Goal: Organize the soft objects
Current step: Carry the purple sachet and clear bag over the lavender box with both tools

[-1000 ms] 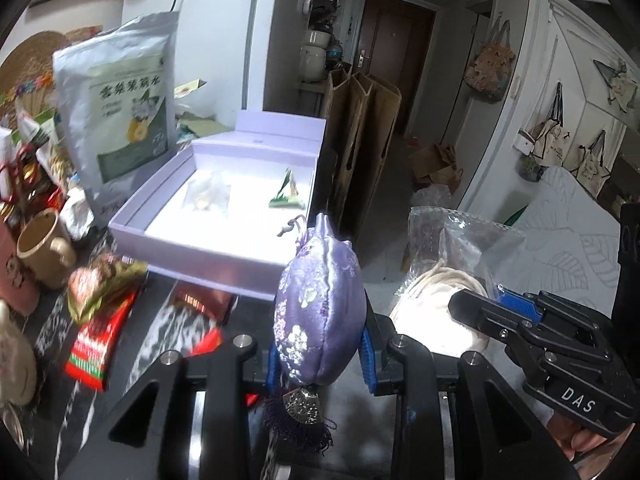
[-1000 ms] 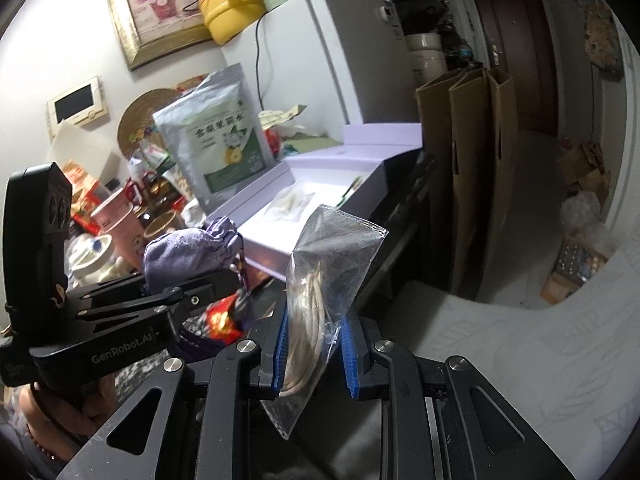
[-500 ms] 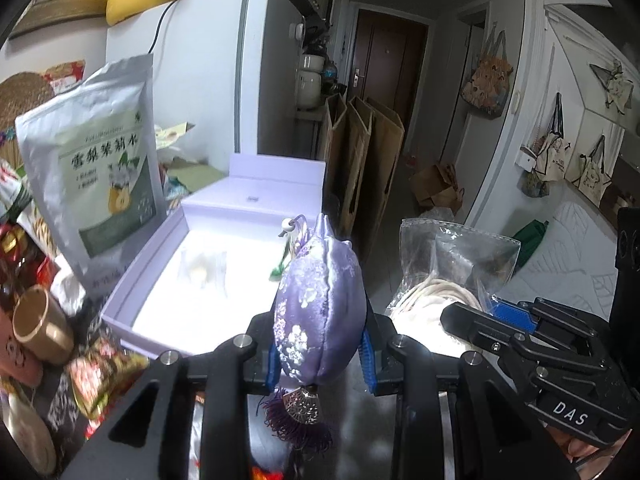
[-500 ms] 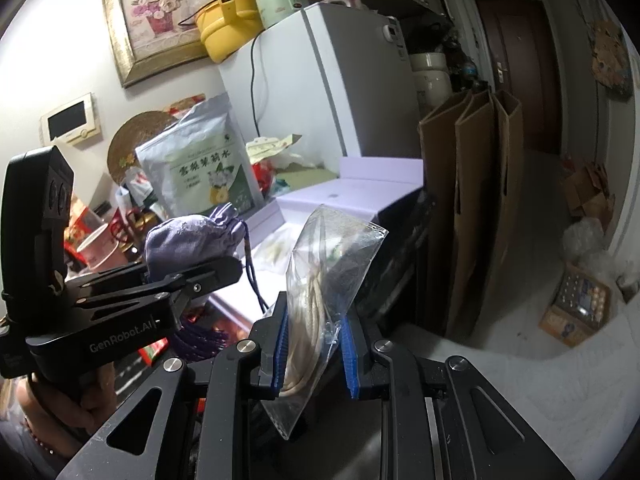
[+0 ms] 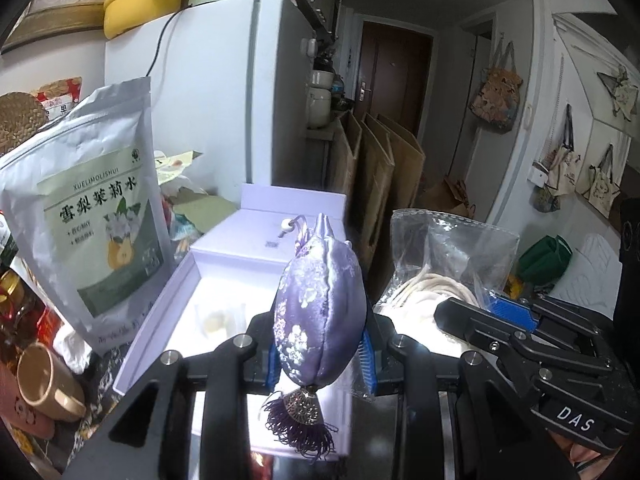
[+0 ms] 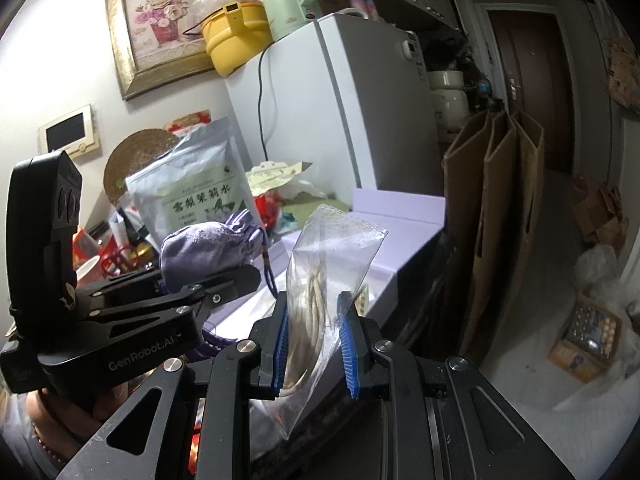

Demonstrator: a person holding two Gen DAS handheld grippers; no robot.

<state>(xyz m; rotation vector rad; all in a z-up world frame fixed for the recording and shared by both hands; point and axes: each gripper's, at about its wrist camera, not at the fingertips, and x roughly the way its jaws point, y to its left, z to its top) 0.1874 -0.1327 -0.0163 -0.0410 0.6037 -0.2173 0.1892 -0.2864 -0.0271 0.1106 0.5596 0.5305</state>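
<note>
Left gripper (image 5: 323, 364) — clamps purple sachet (image 5: 320, 312).

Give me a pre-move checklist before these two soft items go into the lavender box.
1. Left gripper shut on purple sachet: ok.
2. Right gripper shut on clear bag: ok.
3. Lavender box open, lid back: ok.
4. Free room in the box: cannot tell; a small packet lies inside and the sachet hides much of the floor.
5. Sachet tassel hanging loose, may snag: not ok.
</note>
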